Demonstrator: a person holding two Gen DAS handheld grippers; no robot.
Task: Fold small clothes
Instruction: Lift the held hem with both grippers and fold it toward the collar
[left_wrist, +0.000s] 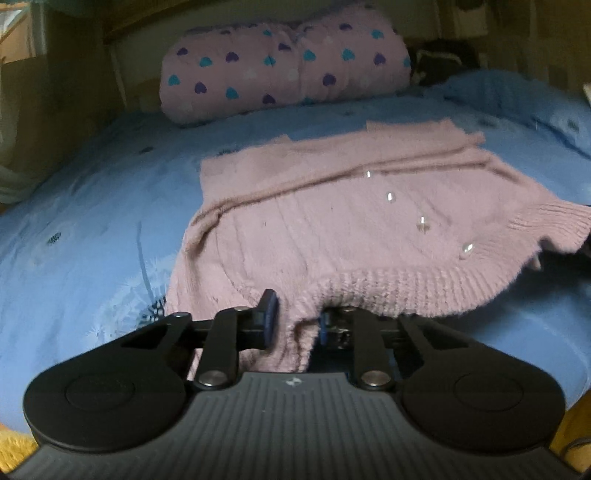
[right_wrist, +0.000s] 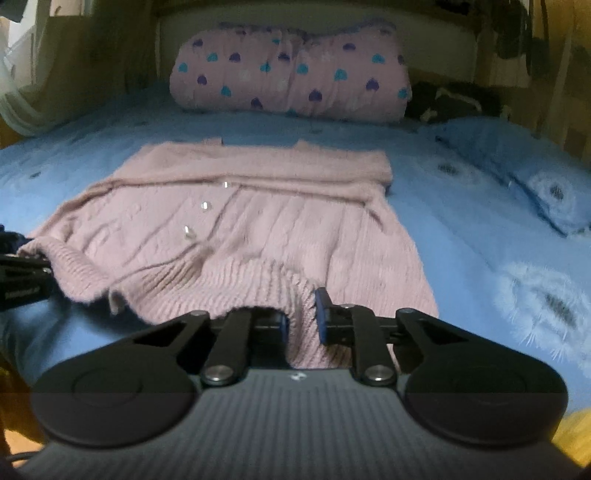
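A pink knitted cardigan (left_wrist: 332, 221) with clear buttons lies flat on the blue bed sheet (left_wrist: 92, 240), its sleeves laid across the upper part. My left gripper (left_wrist: 297, 325) is shut on the ribbed hem at the near left corner, with cloth bunched between its blue pads. In the right wrist view the same cardigan (right_wrist: 258, 229) lies ahead. My right gripper (right_wrist: 303, 325) is shut on the hem at the near right corner. The left gripper (right_wrist: 22, 280) shows as a dark shape at that view's left edge, under the lifted hem.
A rolled pink blanket with hearts (left_wrist: 284, 70) lies at the head of the bed. A blue pillow (right_wrist: 517, 166) sits at the right, a dark bundle (right_wrist: 450, 103) behind it. The wooden headboard and walls close in the far side.
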